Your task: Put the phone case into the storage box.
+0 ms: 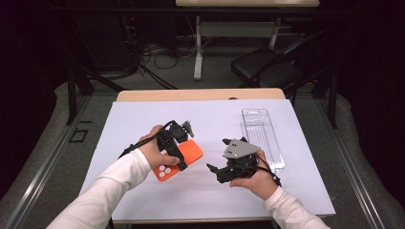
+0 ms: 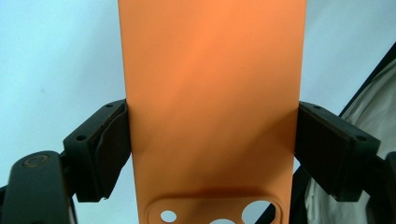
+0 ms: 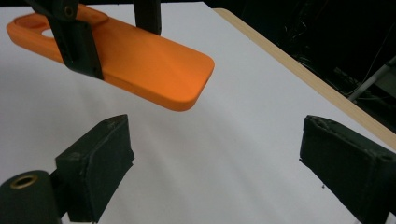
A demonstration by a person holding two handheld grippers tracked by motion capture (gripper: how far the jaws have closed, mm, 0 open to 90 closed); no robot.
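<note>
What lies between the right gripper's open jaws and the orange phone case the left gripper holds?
Nothing but bare white table cover: in the right gripper view the right gripper stands open and empty, short of the orange phone case clamped by the left gripper.

One orange phone case [image 1: 179,160], one clear plastic tray [image 1: 261,136]

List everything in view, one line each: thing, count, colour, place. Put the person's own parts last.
phone case: one, orange, held off the sheet, left of centre.
plastic tray: one, clear, flat on the sheet, right side.
sheet: one, white, covering the table.
table: one, wooden edge showing at the far side.
chair: one, black, on the floor beyond.
left hand-held gripper: one, black, shut on the phone case.
right hand-held gripper: one, black, grey plate on top, open, nothing between the jaws.
sleeves: two, white, bottom.
</note>
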